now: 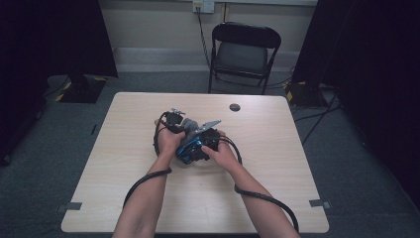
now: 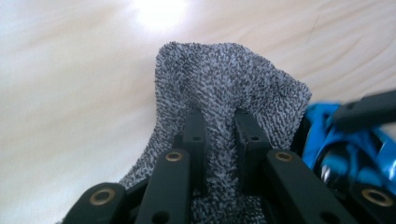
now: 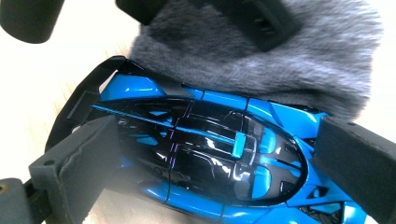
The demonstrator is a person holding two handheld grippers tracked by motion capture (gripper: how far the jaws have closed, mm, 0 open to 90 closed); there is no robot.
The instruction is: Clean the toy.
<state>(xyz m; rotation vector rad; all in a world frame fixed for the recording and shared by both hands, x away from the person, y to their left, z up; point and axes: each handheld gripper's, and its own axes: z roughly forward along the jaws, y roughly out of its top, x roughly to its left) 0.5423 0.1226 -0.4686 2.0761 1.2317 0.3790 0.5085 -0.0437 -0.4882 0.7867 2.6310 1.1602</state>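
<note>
The left gripper's (image 2: 223,122) jaws are pressed together on a fold of grey cloth (image 2: 229,79), the fabric bunched up between the two black pads and spreading above them over the pale table (image 2: 60,93). The right gripper's (image 3: 210,154) jaws stand wide, one pad at the tail and one at the nose of a blue and black toy car (image 3: 196,154), touching it at both ends so that the car is clamped lengthwise. In the right gripper view the cloth (image 3: 289,60) lies against the far side of the car, with part of the left gripper over it. In the left gripper view the car (image 2: 345,149) shows just right of the cloth, touching it. From the high view both hands meet at the middle of the table (image 1: 148,208): the left hand (image 1: 169,140) and the right hand (image 1: 223,154) sit close together, with the car (image 1: 190,150) between them and the cloth (image 1: 190,125) just beyond it. A cable trails from each gripper along the forearm. A folding chair (image 1: 242,54) stands beyond the table's far edge.
</note>
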